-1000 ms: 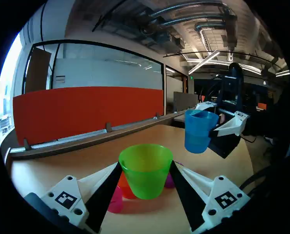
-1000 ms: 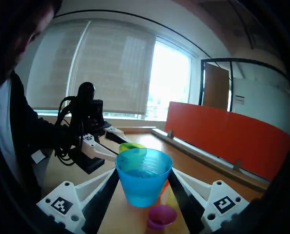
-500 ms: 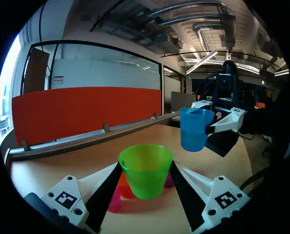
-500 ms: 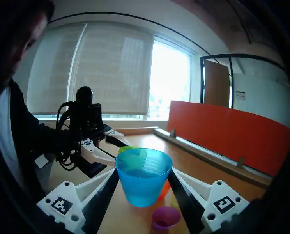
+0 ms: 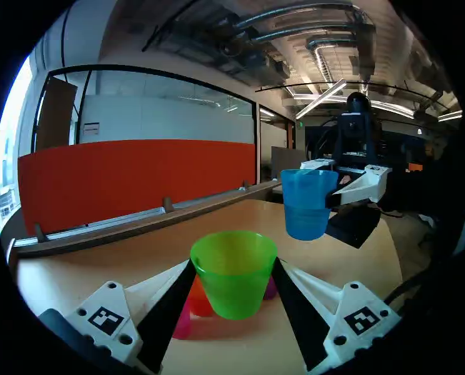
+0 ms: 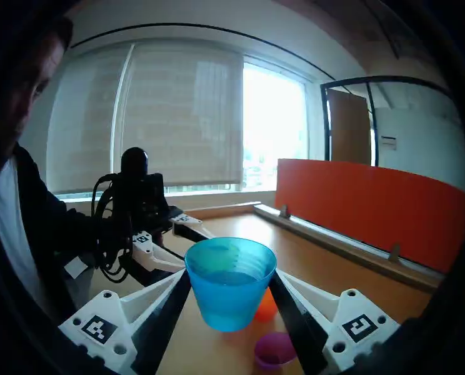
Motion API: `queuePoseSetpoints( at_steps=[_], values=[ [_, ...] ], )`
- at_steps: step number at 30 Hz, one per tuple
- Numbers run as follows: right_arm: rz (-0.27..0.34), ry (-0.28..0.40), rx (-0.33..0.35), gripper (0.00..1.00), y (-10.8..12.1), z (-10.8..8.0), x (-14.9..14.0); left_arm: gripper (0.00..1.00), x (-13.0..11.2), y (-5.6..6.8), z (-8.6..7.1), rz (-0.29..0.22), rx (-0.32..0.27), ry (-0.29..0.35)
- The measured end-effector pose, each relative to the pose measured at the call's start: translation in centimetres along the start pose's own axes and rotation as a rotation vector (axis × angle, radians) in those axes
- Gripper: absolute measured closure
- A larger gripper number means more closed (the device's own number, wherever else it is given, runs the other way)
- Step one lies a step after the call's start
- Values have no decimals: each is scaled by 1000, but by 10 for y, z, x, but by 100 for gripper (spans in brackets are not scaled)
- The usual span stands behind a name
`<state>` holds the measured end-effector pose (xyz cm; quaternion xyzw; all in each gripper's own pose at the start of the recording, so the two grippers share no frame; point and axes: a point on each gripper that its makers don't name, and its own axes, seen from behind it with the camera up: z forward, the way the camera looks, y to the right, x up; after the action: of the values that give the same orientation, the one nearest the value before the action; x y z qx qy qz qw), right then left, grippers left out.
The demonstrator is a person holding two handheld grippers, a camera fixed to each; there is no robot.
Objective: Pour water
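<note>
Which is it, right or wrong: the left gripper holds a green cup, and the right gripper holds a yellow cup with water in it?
Wrong in one thing. The right gripper holds a blue cup, not a yellow one. The right gripper view shows it, with water inside. The left gripper does hold a green cup.
</note>
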<state>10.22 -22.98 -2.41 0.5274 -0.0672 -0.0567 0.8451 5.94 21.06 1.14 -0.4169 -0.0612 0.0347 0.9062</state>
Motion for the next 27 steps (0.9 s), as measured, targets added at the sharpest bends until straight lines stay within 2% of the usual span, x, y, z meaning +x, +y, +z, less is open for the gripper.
queuePoseSetpoints(
  at_steps=[21, 27],
  values=[
    [-66, -6, 23, 11, -5, 3, 13, 14, -9, 2, -4, 0, -15, -14],
    [-98, -9, 19, 11, 1, 3, 18, 14, -11, 2, -5, -4, -16, -18]
  ],
)
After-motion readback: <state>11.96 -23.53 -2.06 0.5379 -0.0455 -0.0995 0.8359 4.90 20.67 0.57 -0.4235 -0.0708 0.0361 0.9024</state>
